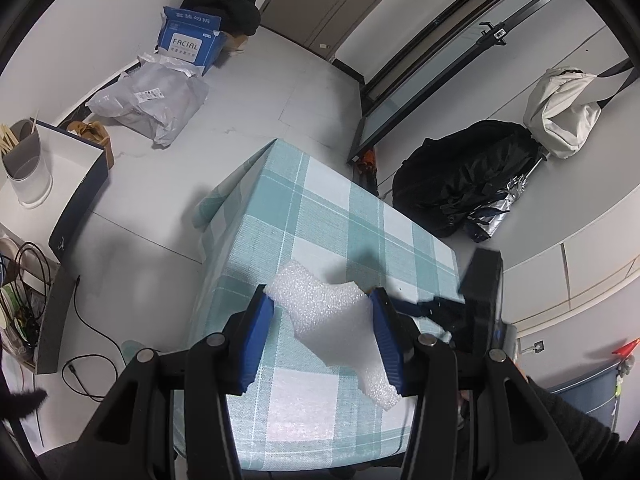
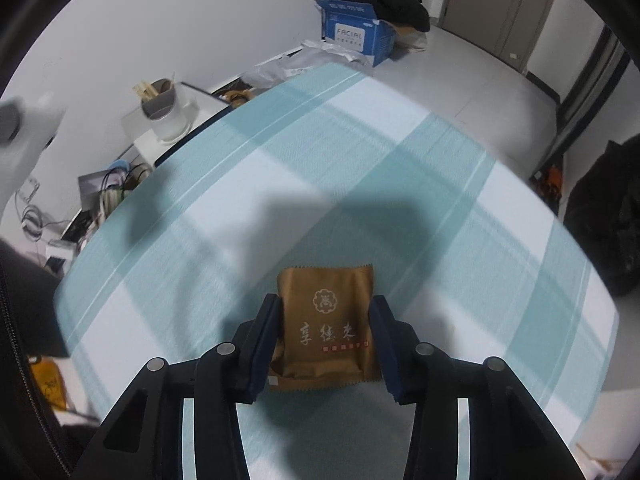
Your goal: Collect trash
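Two pieces of trash are in hand at once, one per gripper, above a table draped in a teal-and-white checked cloth [image 1: 332, 216]. Left gripper [image 1: 322, 312]: its blue pads are clamped on a ragged sheet of white foam packing [image 1: 332, 320], held clear of the cloth near the table's near edge. Right gripper [image 2: 324, 320]: its jaws are closed against both side edges of a brown snack wrapper [image 2: 330, 326] printed with pale characters; the wrapper sits between the pads over the near half of the table, and the blurred cloth behind it suggests the hand is travelling. Whether the wrapper has fully left the cloth cannot be told.

No other litter shows on the visible cloth, so pickup appears complete or nearly so. What remains, as a judgement, is disposal: no bin is identifiable in either view, though a blue container [image 1: 592, 392] stands past the table's right edge. A blue facial-tissue carton [image 1: 192, 40] and grey mailing bags [image 1: 156, 100] lie on the floor beyond the far corner.
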`<state>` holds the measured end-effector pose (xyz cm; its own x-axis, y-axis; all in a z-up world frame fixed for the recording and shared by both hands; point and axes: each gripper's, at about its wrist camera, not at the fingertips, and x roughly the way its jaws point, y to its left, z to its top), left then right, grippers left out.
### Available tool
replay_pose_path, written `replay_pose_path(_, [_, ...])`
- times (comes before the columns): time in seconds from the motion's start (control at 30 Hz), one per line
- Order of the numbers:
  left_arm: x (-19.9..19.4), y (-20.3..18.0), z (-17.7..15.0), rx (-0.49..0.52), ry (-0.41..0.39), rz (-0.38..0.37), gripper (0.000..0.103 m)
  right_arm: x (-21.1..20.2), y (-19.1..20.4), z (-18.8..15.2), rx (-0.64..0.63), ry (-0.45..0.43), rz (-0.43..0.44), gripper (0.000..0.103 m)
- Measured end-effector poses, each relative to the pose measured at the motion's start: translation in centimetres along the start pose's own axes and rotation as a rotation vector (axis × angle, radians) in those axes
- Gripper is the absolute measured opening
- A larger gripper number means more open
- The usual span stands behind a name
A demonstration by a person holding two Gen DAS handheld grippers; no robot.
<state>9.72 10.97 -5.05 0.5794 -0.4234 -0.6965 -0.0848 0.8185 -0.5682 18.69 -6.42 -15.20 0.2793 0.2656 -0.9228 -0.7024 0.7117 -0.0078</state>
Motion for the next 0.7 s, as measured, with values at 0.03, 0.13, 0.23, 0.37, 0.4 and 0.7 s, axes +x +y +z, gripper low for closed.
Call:
replay_pose_path(0.03, [-0.1, -0.1, 0.0, 0.003, -0.002, 0.0, 0.044, -0.4, 0.2, -0.4, 0.0, -0.002, 0.009, 0.04])
replay_pose_path(0.13, [0.0, -0.2, -0.2, 0.008, -0.003, 0.0, 0.044, -0.9, 0.7, -1.1, 0.003, 0.007, 0.033, 0.0])
replay_pose_path(0.23, [0.0, -0.3, -0.3, 0.005, -0.001, -0.001, 0.044, -0.5, 0.8, -1.6, 0.012, 0.021, 0.013, 0.005])
replay_pose_path(0.37, [-0.2, -0.1, -0.4, -0.002, 0.002, -0.005, 0.044, -1.0, 0.5, -1.8, 0.054, 0.013, 0.048, 0.006])
replay_pose_path(0.4, [-0.2, -0.1, -0.4, -0.003, 0.002, -0.007, 0.044, -1.3, 0.5, -1.8, 0.055, 0.002, 0.056, 0.006])
replay_pose_path(0.7, [-0.1, -0.3, -0.4, 0.002, 0.013, -0.018, 0.044, -4.9, -5.7, -3.0, 0.217, -0.096, -0.012, 0.052])
